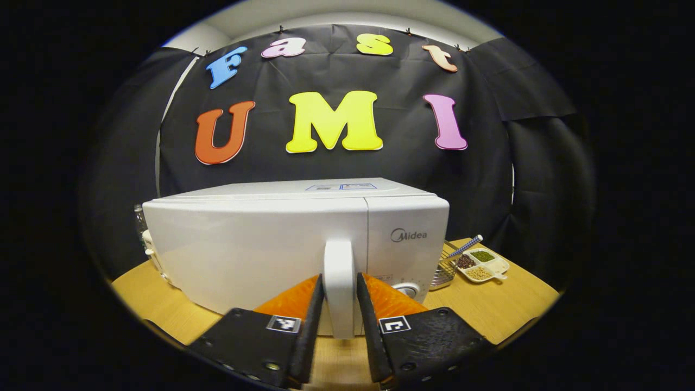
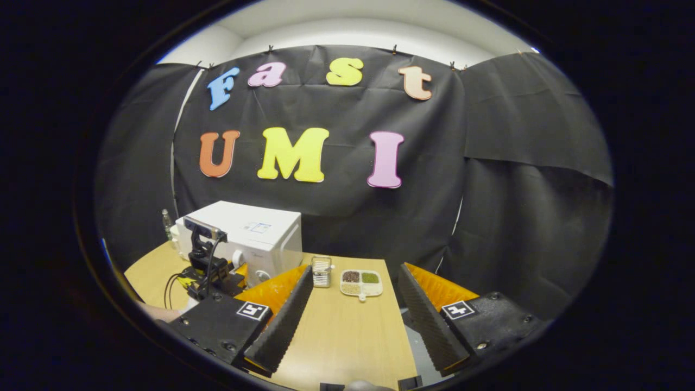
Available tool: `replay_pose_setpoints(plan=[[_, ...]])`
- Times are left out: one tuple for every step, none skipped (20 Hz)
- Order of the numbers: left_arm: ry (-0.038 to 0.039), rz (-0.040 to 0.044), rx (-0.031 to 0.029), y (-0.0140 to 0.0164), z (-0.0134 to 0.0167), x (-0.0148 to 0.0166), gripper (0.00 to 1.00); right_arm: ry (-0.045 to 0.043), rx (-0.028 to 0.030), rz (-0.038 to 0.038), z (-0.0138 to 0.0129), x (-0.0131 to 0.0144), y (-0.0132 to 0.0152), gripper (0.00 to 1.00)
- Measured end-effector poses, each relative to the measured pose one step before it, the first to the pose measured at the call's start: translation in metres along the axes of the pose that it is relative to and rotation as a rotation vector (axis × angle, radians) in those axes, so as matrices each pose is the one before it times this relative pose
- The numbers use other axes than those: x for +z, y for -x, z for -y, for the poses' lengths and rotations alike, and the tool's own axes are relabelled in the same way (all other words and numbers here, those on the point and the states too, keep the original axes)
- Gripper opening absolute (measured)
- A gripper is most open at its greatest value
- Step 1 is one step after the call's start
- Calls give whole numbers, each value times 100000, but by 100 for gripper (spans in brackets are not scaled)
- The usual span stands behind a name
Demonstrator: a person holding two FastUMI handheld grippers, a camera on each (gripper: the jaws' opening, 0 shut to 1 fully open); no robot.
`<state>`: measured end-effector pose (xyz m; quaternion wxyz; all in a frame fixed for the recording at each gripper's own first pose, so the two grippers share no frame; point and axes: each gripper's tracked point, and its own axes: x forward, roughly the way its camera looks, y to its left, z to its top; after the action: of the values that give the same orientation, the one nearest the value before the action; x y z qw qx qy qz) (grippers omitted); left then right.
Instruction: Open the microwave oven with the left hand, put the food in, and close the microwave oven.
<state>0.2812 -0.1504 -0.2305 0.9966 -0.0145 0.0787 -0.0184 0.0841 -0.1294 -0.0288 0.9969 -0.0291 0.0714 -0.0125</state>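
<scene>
White microwave (image 1: 296,244) door's closed; left gripper (image 1: 340,304) clamps its smooth upright handle (image 1: 339,277). Right gripper (image 2: 352,320) hangs spread over the wooden surface (image 2: 347,336), grasping nothing.

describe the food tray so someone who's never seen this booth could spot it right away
Find the white microwave oven on the wooden table. Past its control-knob end stands a small wire basket, and just beyond that lies the food tray. It is a flat white dish with a stub handle, split into three compartments of dark, green and pale grains; nothing else nearby is divided.
</scene>
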Motion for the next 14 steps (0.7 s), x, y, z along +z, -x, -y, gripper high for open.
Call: replay_pose_setpoints(plan=[[-42,-190,93,220,163,351,26,-135,631,-24,-183,-44,-47,91],[-698,-285,591,141,-218,-8,26,269,577,-138,-176,127,-117,100],[-719,209,796,227,-99,126,26,384,344,-278,-114,-106,-161,100],[-453,311,517,23,-92,-32,21,52,398,-5,-150,213,-25,100],[399,-341,-305,201,3,22,21,-23,752,631,-312,212,100,92],[258,273,-479,-158,-22,20,16,595,766,509,-384,273,174,92],[-93,-230,221,101,-70,76,16,983,310,199,-209,-6,104,91],[-221,172,-198,-30,-23,3,11,891,158,245,-87,90,186,91],[-435,-337,-375,75,-5,59,11,654,126,45,2,34,74,100],[-70,-201,-421,51,-14,-171,11,532,-207,177,-58,215,215,95],[88,-101,-432,46,7,12,11,327,-273,77,64,-22,52,96],[192,-330,-377,22,-59,54,11,34,-229,111,-49,169,126,96],[53,-219,-189,-4,8,16,11,104,-21,6,-53,34,139,100],[-425,-285,-440,98,25,31,11,259,-262,208,-84,126,187,96]])
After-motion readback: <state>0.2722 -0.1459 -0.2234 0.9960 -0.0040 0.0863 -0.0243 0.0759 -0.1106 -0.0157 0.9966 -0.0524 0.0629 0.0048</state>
